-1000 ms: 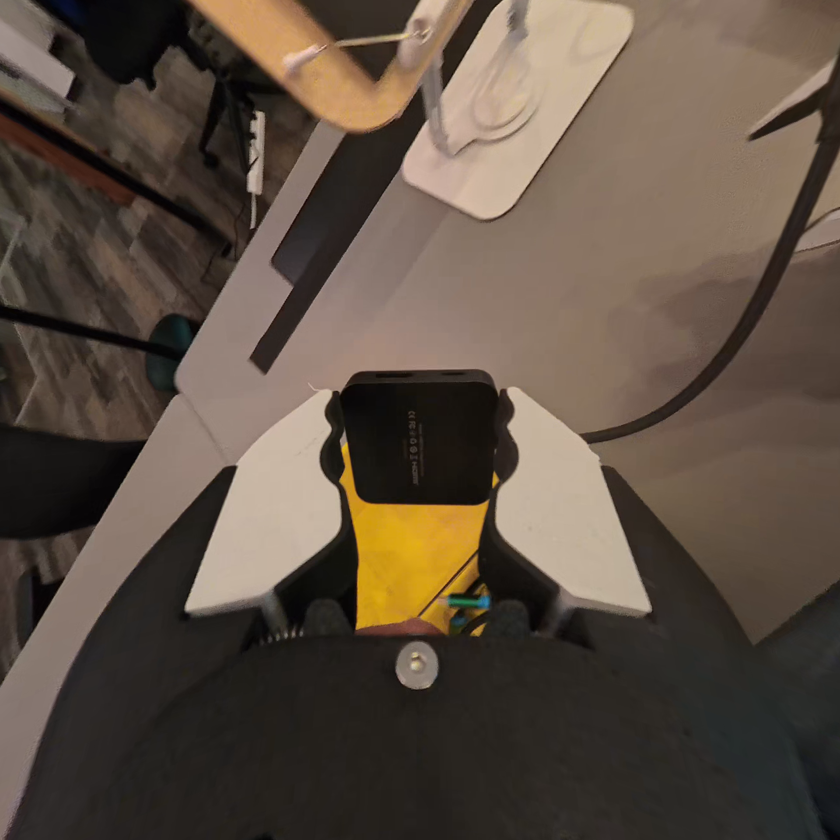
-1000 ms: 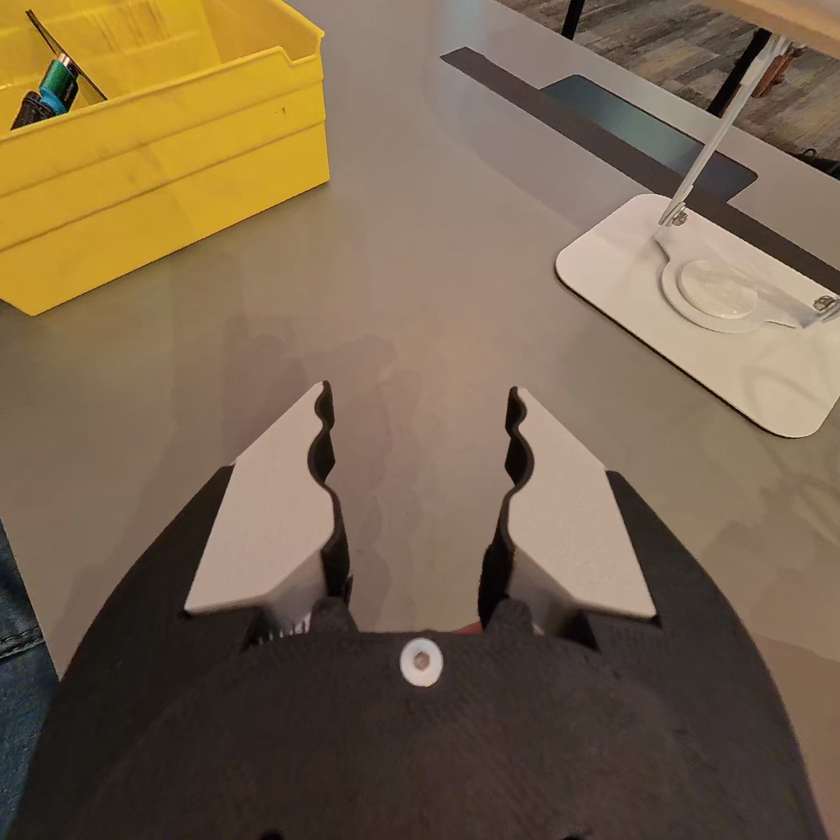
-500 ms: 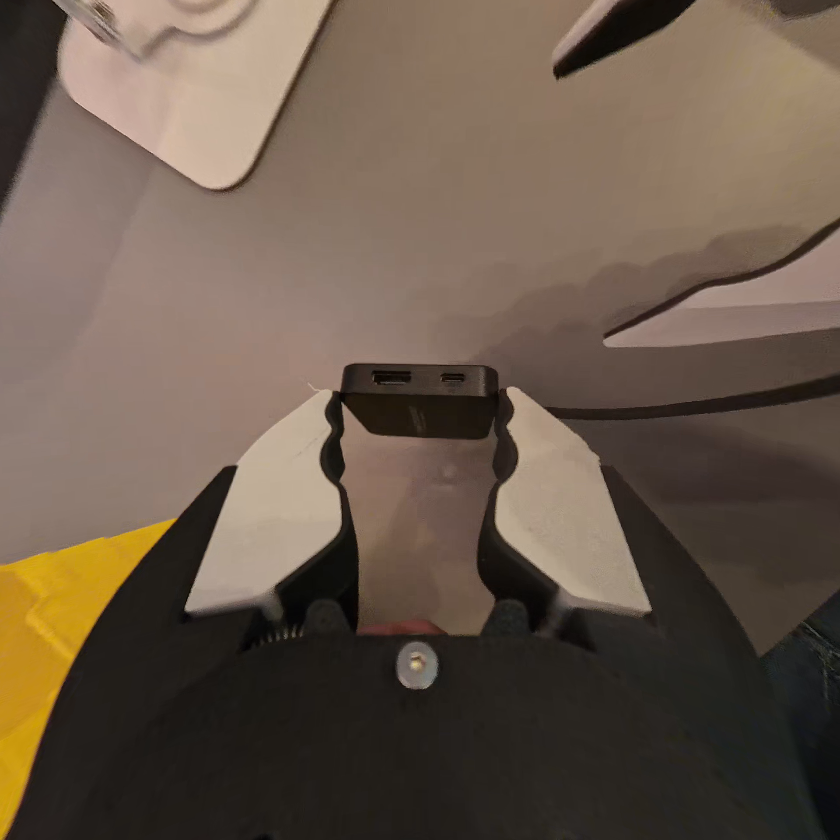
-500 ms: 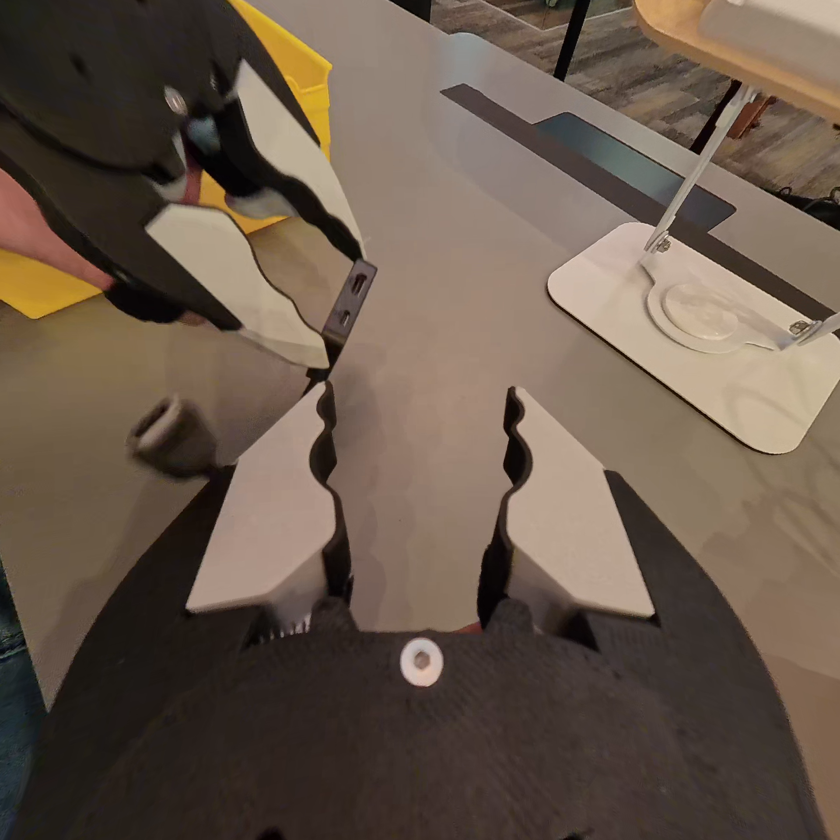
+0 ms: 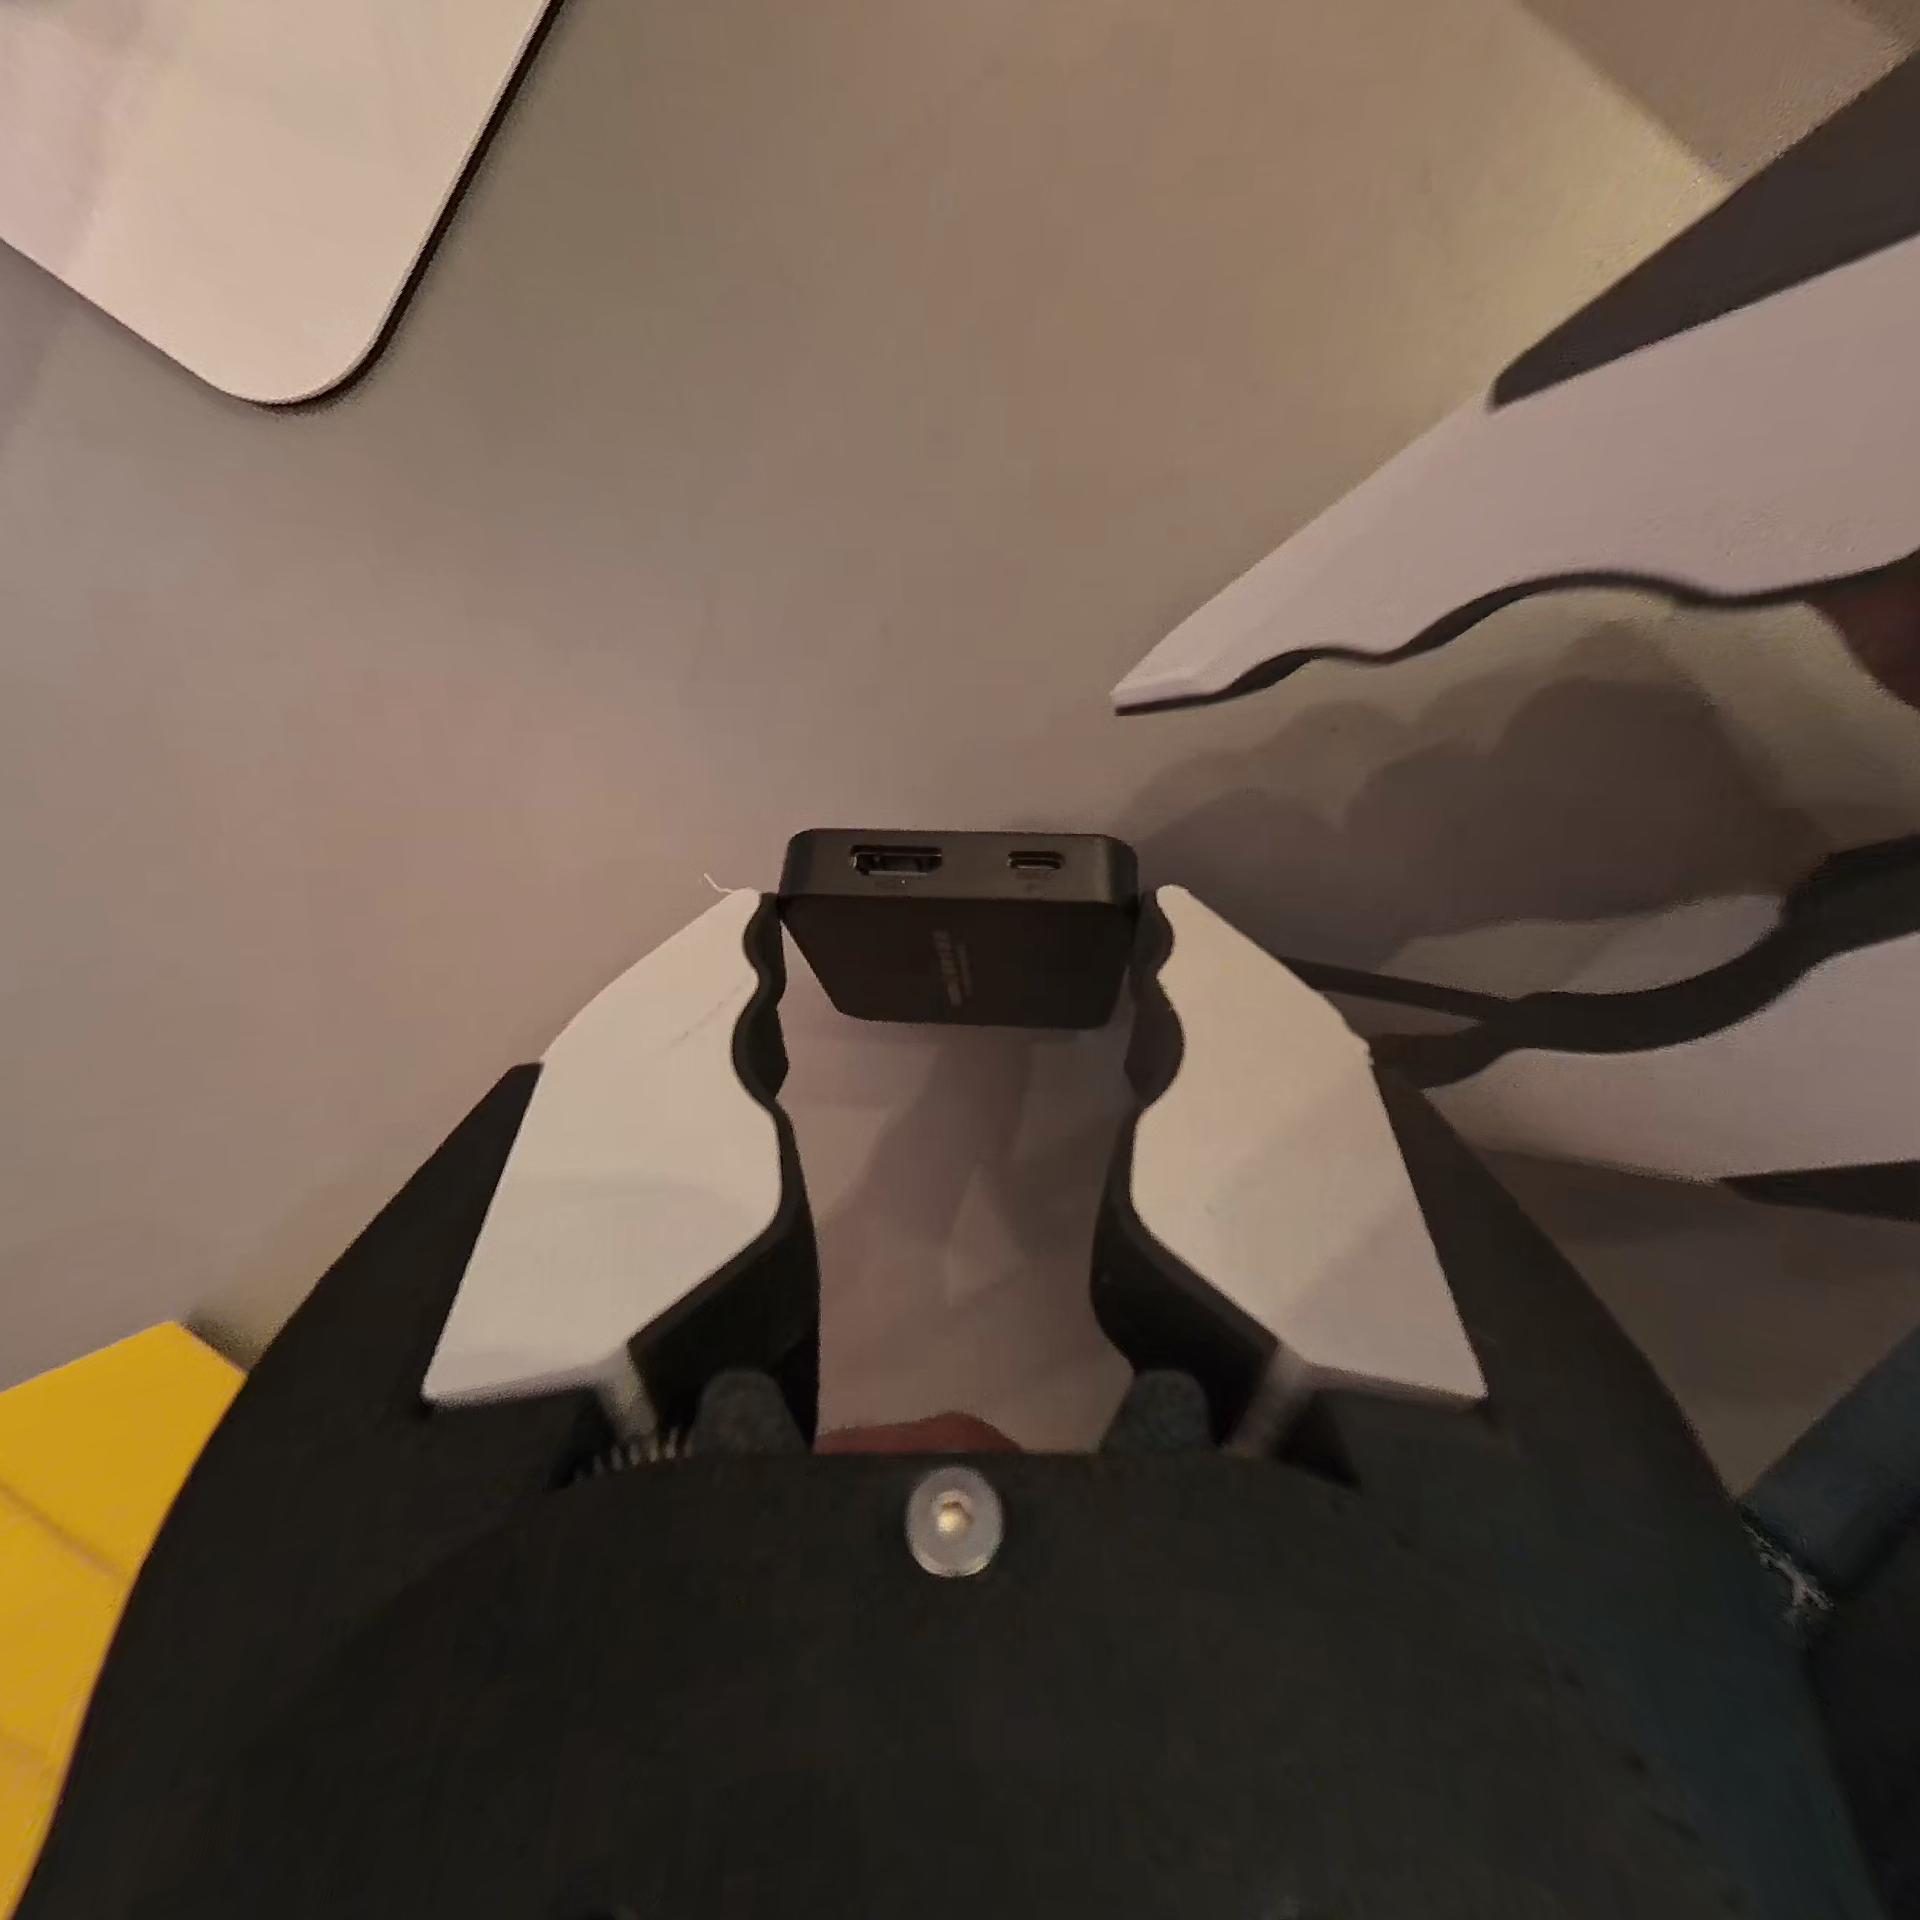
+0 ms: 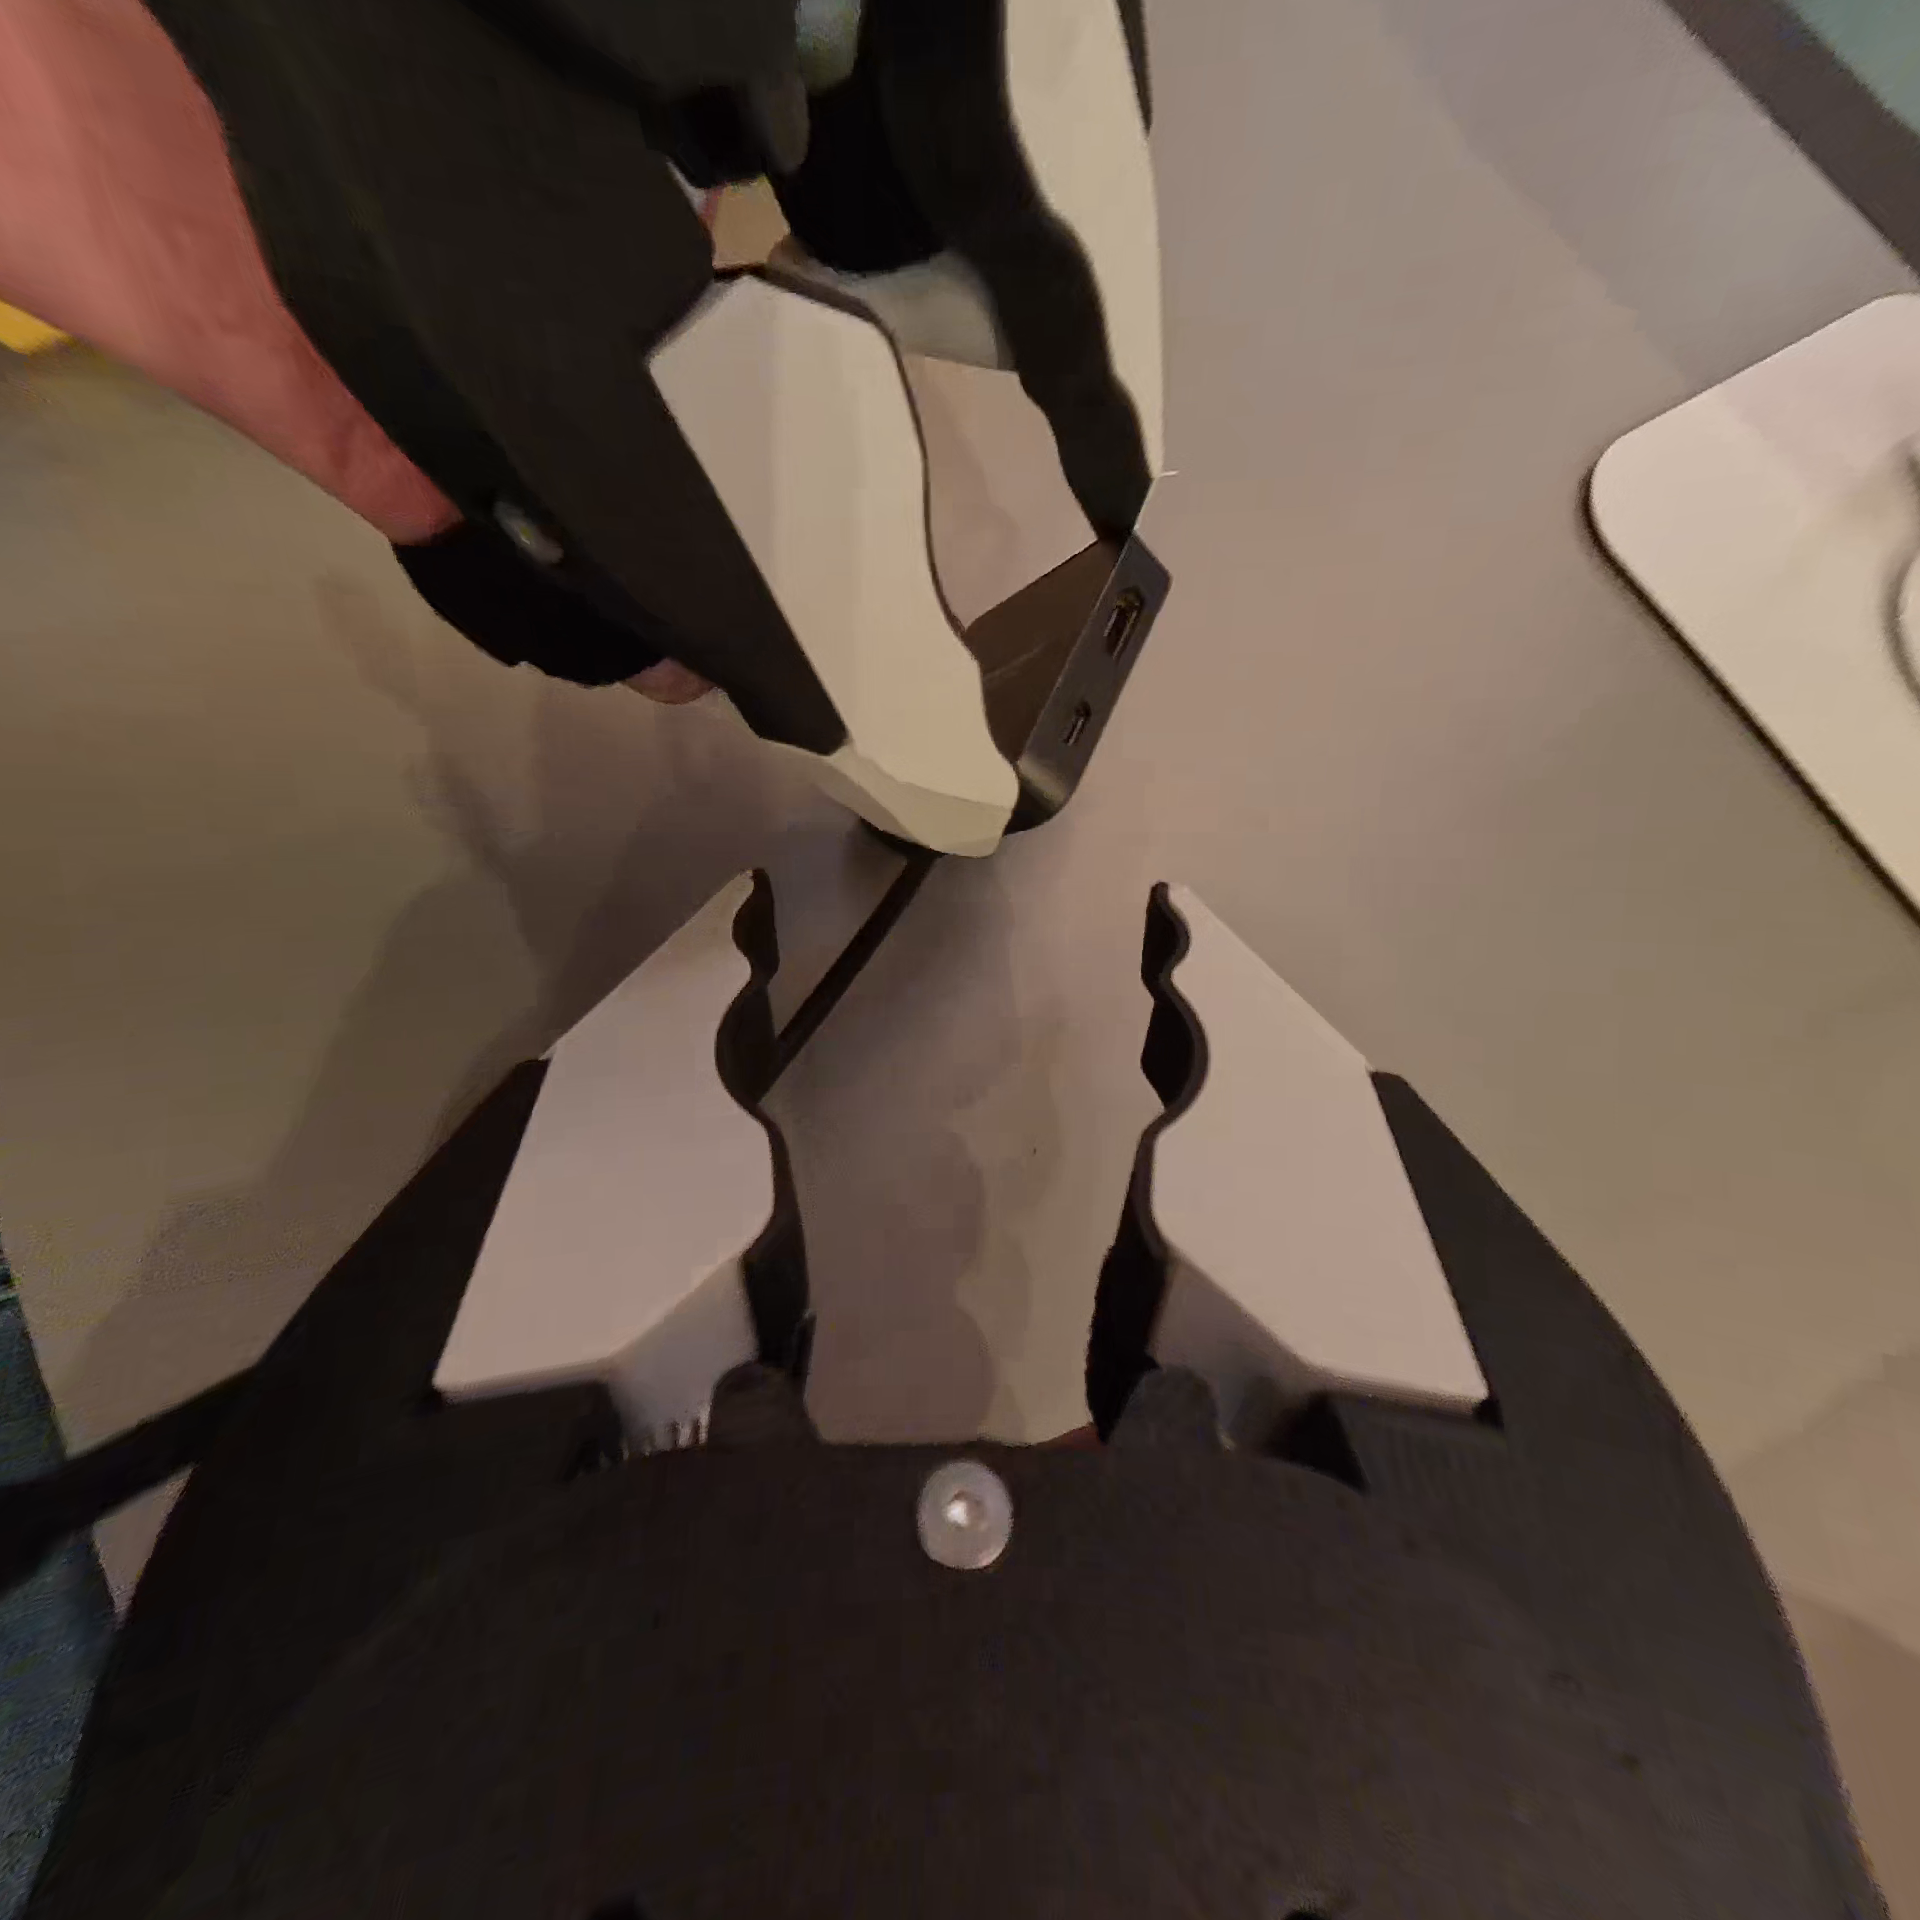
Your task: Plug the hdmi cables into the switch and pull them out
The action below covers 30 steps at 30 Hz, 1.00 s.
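My left gripper [image 5: 956,904] is shut on a small black HDMI switch [image 5: 961,956], held above the grey table with its ported edge facing away. The switch [image 6: 1081,686] also shows in the right wrist view, clamped between the left gripper's white fingers [image 6: 831,582] just ahead of my right gripper. My right gripper [image 6: 956,904] is open and empty, low over the table. A black cable [image 6: 842,977] runs on the table from under the left gripper's tip past my right gripper's left finger. The same cable [image 5: 1538,1003] shows at the right of the left wrist view.
A white flat stand base [image 6: 1787,582] lies on the grey table [image 6: 1403,727] to the right; it shows at the top left of the left wrist view [image 5: 208,177]. A corner of a yellow bin [image 5: 83,1507] is at the lower left. A person's hand [image 6: 208,291] holds the left gripper.
The left gripper has carried the switch away from the yellow bin and down toward the table, close in front of the right gripper. The right gripper has tilted down and stayed open.
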### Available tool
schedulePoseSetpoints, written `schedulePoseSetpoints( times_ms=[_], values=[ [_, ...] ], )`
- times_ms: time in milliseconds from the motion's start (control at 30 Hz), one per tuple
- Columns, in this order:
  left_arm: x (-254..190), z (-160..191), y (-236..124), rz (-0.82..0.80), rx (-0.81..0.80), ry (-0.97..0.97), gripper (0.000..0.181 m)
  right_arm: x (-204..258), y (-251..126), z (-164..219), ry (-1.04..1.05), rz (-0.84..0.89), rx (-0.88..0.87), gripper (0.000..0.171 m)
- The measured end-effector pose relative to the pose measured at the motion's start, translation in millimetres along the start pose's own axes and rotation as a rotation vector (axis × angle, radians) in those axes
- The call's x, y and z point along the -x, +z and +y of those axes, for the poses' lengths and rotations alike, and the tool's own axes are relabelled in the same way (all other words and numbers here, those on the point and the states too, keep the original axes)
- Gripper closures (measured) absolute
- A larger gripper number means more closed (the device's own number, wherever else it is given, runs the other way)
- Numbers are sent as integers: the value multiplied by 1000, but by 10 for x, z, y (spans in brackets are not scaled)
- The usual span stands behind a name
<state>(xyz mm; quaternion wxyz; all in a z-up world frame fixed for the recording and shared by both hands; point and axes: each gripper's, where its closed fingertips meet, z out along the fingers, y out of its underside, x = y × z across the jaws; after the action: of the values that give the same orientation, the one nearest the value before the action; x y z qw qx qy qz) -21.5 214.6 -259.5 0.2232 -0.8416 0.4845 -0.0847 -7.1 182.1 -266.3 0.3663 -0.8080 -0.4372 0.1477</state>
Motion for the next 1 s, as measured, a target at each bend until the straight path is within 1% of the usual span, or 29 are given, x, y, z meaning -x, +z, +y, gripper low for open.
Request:
schedulePoseSetpoints(
  times_ms=[100, 133, 167, 200, 267, 367, 400, 500, 600, 700, 833, 933, 1000],
  values=[
    [-64, -21, 16, 25, -10, 1, 118, 27, 90, 34, 9, -14, 16, 112],
    [-101, -26, 17, 43, -15, 0, 118, 44, 119, 50, 14, -26, 22, 119],
    [-136, -30, 15, 59, -20, 2, 118, 69, 144, 75, 10, -43, 34, 137],
    [-153, -33, 11, 63, -26, 2, 118, 93, 163, 98, 1, -59, 45, 142],
    [-157, -34, -13, 64, -33, 2, 118, 109, 180, 108, -4, -71, 47, 145],
    [-165, -65, -114, 108, -64, -29, 122, 116, 179, 136, -8, -82, 60, 154],
    [-163, -87, -177, 117, -84, -34, 124, 118, 178, 154, -11, -85, 66, 157],
    [-150, -127, -462, 101, -139, 0, 124, 121, 182, 217, -23, -91, 88, 167],
    [-79, -92, -831, 42, -185, 44, 124, 127, 183, 236, -6, -107, 88, 168],
    [107, 80, -1213, -44, -203, 74, 124, 98, 162, 260, 7, -112, 101, 168],
    [452, 523, -1625, -140, -163, 38, 124, 19, 125, 299, 54, -104, 108, 159],
    [629, 938, -1806, -150, -110, -29, 124, -68, 91, 329, 67, -73, 118, 153],
    [730, 1226, -1855, -177, -64, -63, 124, -86, 80, 338, 66, -63, 120, 153]
  ],
)
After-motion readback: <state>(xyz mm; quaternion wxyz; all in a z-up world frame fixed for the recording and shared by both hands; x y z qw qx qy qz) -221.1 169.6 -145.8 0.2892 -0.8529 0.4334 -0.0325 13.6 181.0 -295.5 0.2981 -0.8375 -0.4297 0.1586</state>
